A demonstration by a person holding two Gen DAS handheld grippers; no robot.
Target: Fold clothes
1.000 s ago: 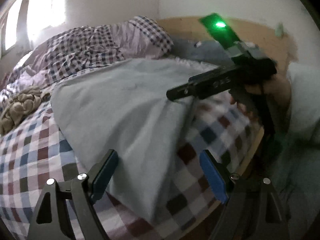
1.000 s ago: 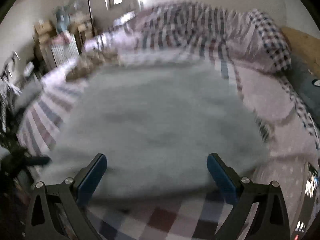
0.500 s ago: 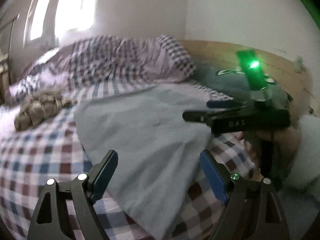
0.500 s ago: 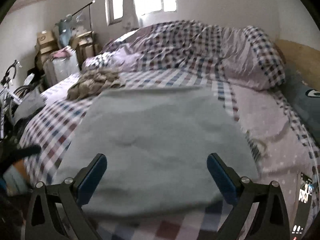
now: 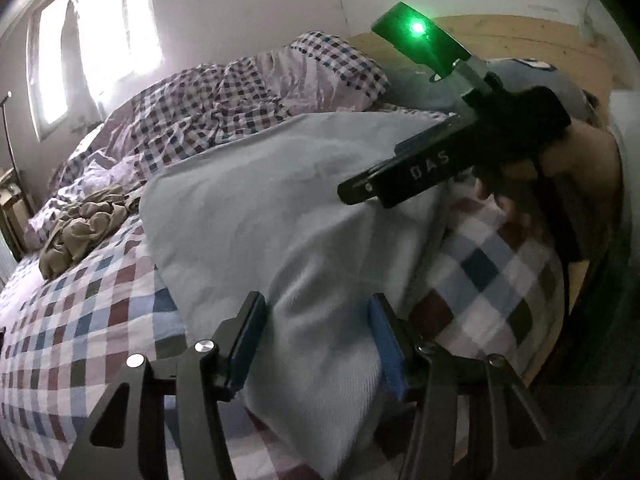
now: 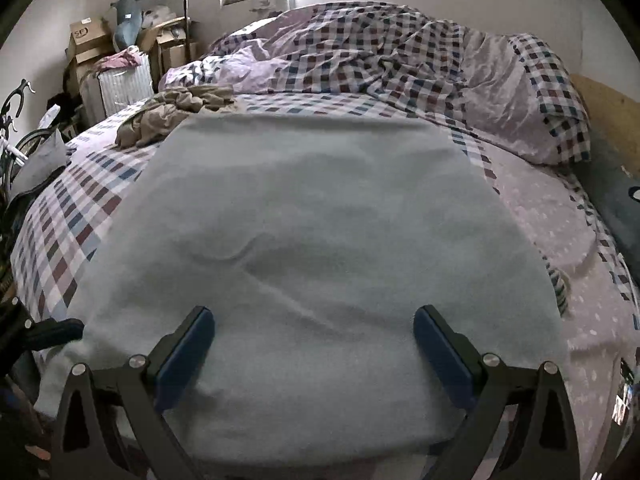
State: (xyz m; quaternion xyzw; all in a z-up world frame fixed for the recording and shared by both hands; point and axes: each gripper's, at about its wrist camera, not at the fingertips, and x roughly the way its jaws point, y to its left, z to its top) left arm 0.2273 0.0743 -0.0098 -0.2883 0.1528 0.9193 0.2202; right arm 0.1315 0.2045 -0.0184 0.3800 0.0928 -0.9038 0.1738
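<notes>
A light blue-grey garment lies spread flat on the checked bedsheet. My left gripper hangs over the garment's near corner at the bed's edge. Its jaws are closing, with a fold of the cloth lying between the blue pads, which do not visibly press on it. My right gripper stands wide open just above the garment's near hem, nothing pinched. In the left wrist view the right gripper appears as a black tool with a green light, held by a hand over the garment's right side.
A crumpled tan garment lies at the far left of the bed. A rumpled checked duvet fills the back. A wooden headboard stands on the right, boxes and clutter on the left, a phone at the near right.
The left gripper's jaws have narrowed around the cloth and it has dipped toward the garment's corner. The right gripper has come down closer to the near hem.
</notes>
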